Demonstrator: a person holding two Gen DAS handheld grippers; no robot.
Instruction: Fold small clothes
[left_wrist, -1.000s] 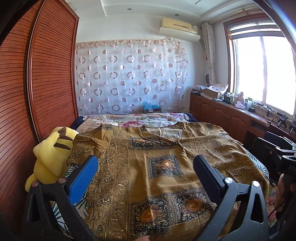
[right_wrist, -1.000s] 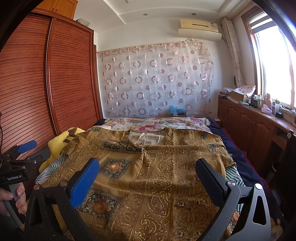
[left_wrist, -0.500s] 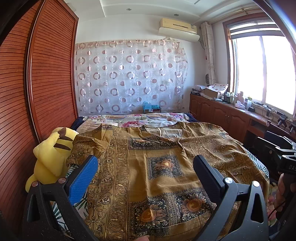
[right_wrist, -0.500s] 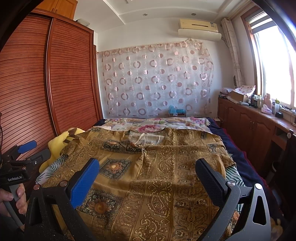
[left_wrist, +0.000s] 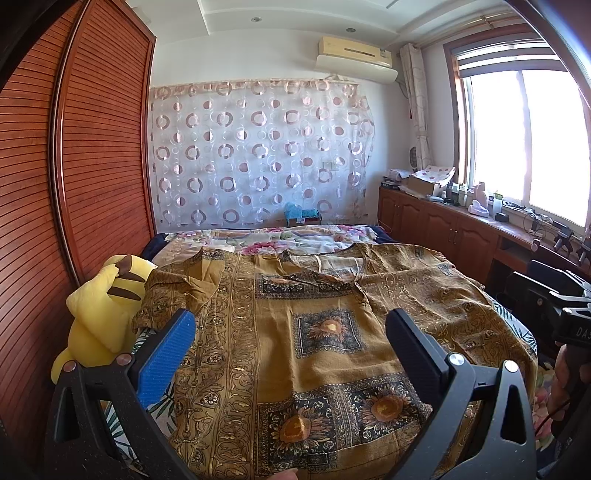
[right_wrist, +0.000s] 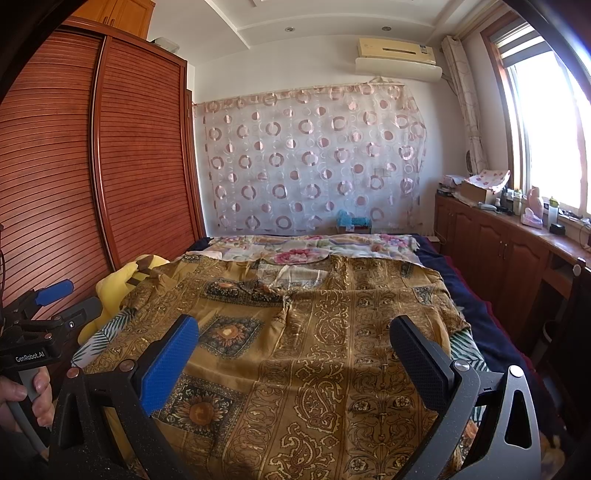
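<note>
A brown-gold patterned shirt (left_wrist: 295, 325) with sunflower squares lies spread flat over the bed, collar toward the far end; it also fills the right wrist view (right_wrist: 303, 339). My left gripper (left_wrist: 290, 325) hovers open above the shirt's near hem, nothing between its fingers. My right gripper (right_wrist: 293, 332) is likewise open above the near part of the shirt, holding nothing. In the right wrist view the left gripper (right_wrist: 44, 299) shows at the left edge, held by a hand (right_wrist: 22, 402).
A yellow plush toy (left_wrist: 99, 314) sits at the bed's left edge against the wooden wardrobe (left_wrist: 74, 166). A floral cloth (right_wrist: 303, 251) lies beyond the shirt. Low cabinets (right_wrist: 498, 251) with clutter run under the window on the right.
</note>
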